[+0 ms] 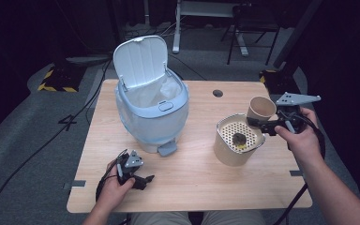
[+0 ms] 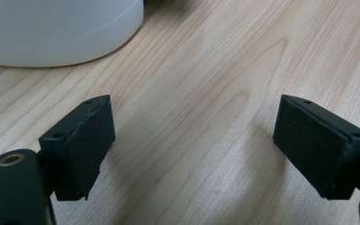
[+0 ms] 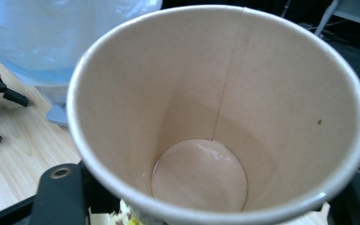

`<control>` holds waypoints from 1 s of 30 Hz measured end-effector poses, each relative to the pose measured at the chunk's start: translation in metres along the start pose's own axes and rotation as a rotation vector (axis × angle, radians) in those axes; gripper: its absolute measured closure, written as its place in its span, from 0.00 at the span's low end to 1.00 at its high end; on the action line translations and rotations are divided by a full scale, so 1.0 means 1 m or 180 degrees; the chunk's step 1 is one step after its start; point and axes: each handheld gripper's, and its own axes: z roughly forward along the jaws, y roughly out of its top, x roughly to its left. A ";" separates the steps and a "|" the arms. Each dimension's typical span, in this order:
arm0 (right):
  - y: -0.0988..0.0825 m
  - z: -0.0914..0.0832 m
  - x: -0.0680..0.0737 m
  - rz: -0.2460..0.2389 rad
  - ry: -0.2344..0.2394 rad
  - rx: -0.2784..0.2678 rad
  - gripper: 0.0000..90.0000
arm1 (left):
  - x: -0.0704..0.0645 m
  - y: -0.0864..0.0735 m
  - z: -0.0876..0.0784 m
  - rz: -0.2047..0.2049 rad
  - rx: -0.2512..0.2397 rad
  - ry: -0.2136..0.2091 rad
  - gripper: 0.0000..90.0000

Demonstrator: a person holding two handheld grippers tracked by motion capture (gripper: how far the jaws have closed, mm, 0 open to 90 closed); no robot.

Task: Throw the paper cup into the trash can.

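A brown paper cup (image 1: 261, 109) hangs tilted over the rim of a beige strainer bin (image 1: 228, 152), and my right gripper (image 1: 258, 123) is shut on its wall. In the right gripper view the cup (image 3: 215, 117) opens toward the camera, with only a thin wet film at its bottom. A dark lump (image 1: 238, 138) lies on the bin's perforated top. My left gripper (image 1: 145, 180) rests low at the table's near left, open, with bare wood between its pads (image 2: 86, 140).
A pale blue pedal bin (image 1: 152, 110) with its lid up and a white liner stands at the middle left of the wooden table (image 1: 192, 168); its base (image 2: 51, 33) lies just beyond my left gripper. A cable hole (image 1: 218, 93) is at the table's far side.
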 end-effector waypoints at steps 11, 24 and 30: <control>0.042 0.012 0.015 -0.0146 0.0240 -0.0132 0.32 | 0.000 0.000 0.000 -0.0001 0.0002 0.0001 0.15; 0.096 0.030 0.035 -0.0285 0.0387 -0.0219 0.32 | 0.000 0.000 0.000 -0.0007 0.0002 -0.0012 0.15; 0.119 0.045 0.049 -0.0336 0.0477 -0.0231 0.32 | 0.002 0.000 0.000 0.0012 0.0003 -0.0055 0.15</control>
